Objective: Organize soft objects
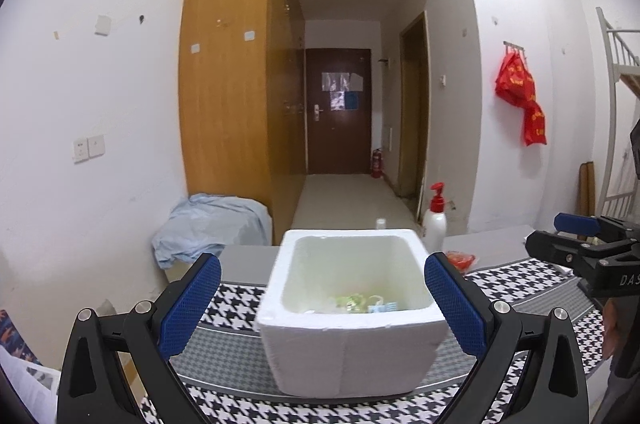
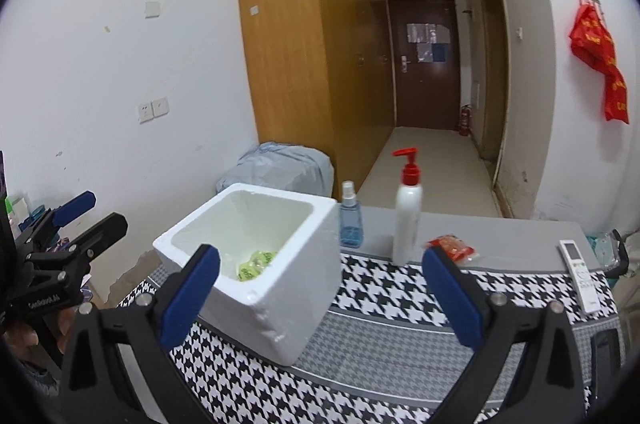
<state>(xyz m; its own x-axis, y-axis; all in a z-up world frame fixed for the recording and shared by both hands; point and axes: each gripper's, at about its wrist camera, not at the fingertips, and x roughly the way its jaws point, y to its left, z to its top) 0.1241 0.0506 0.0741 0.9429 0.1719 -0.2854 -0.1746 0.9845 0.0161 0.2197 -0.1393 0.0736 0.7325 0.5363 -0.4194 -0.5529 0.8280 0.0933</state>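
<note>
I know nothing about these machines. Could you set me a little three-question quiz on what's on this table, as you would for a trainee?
1. True or false: the right claw is gripping the red packet.
2. Which thing stands between the foam box and the white pump bottle?
A. the remote control
B. the blue spray bottle
C. the red packet
3. Fill in: the soft packets already sorted lie inside the ____.

Key
1. False: both claws are open and empty; the packet lies on the table beyond it.
2. B
3. foam box; the left claw faces it.
</note>
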